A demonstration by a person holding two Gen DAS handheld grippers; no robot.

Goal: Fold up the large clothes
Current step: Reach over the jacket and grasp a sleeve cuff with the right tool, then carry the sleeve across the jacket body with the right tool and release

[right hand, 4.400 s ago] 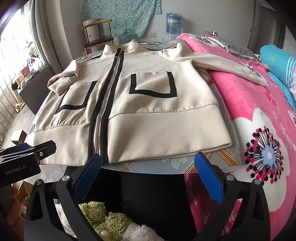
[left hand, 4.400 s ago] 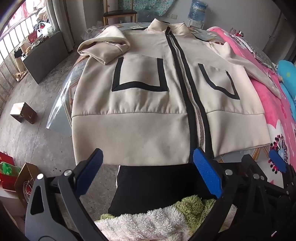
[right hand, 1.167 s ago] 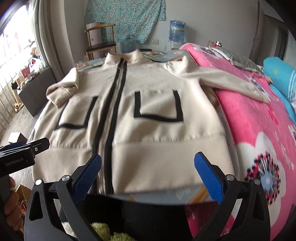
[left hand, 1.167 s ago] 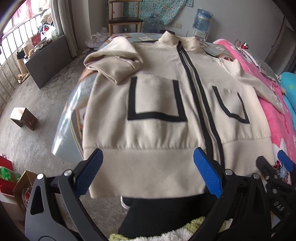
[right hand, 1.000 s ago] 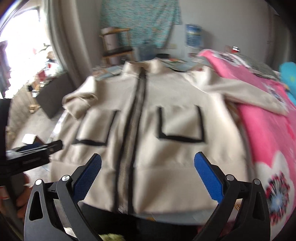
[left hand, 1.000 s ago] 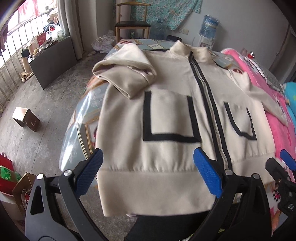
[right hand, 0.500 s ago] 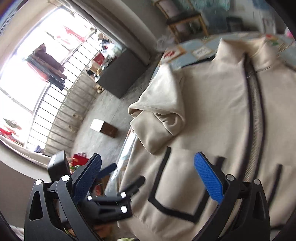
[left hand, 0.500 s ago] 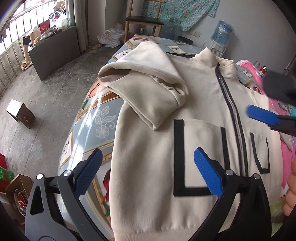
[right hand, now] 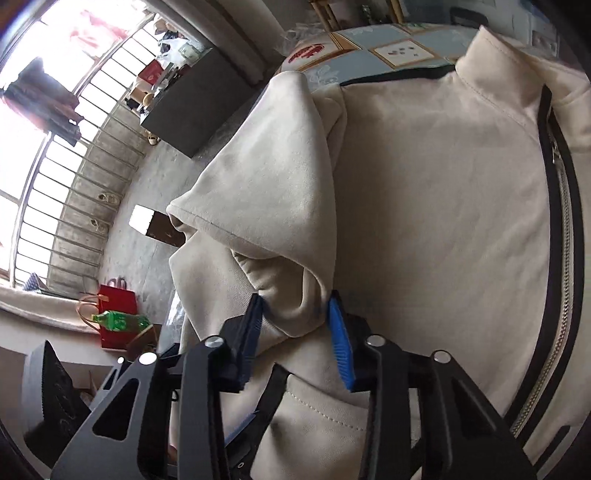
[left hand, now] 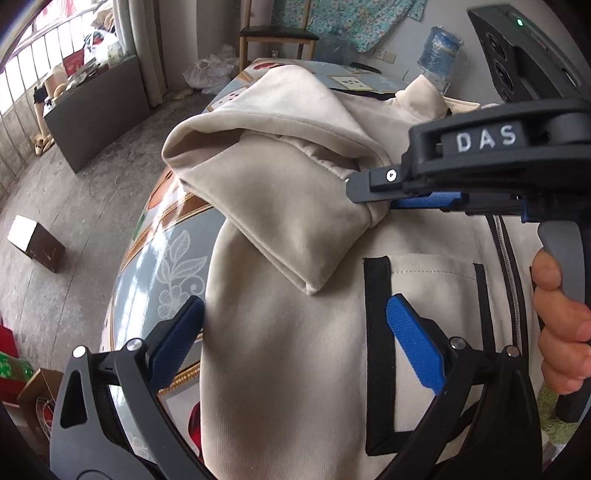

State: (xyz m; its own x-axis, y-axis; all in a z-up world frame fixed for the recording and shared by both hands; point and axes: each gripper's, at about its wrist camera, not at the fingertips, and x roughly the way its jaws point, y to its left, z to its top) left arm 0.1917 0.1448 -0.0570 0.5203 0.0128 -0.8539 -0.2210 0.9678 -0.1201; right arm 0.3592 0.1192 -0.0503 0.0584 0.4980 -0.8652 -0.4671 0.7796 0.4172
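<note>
A cream zip-up jacket (left hand: 295, 387) (right hand: 424, 221) with black pocket trim lies flat, front up, on a glossy patterned table (left hand: 162, 266). Its sleeve (left hand: 280, 192) (right hand: 273, 177) is doubled back onto the chest. My right gripper (right hand: 295, 317) (left hand: 364, 190) comes in from the right, and its jaws are closing with the bunched sleeve end pinched between the blue pads. Lower down, my left gripper (left hand: 295, 338) hangs open over the jacket's side edge, beside the black-trimmed pocket (left hand: 380, 332), gripping nothing.
A person's hand (left hand: 561, 332) grips the right gripper's handle. On the floor to the left are a cardboard box (left hand: 35, 242), a dark cabinet (left hand: 96, 107) and a red bag (right hand: 116, 310). A chair (left hand: 273, 33) and water bottle (left hand: 439, 48) stand beyond the table.
My right gripper swung left across the jacket, tipped down and closed on the folded sleeve end. My left gripper moved forward and lower over the jacket's left side, staying open.
</note>
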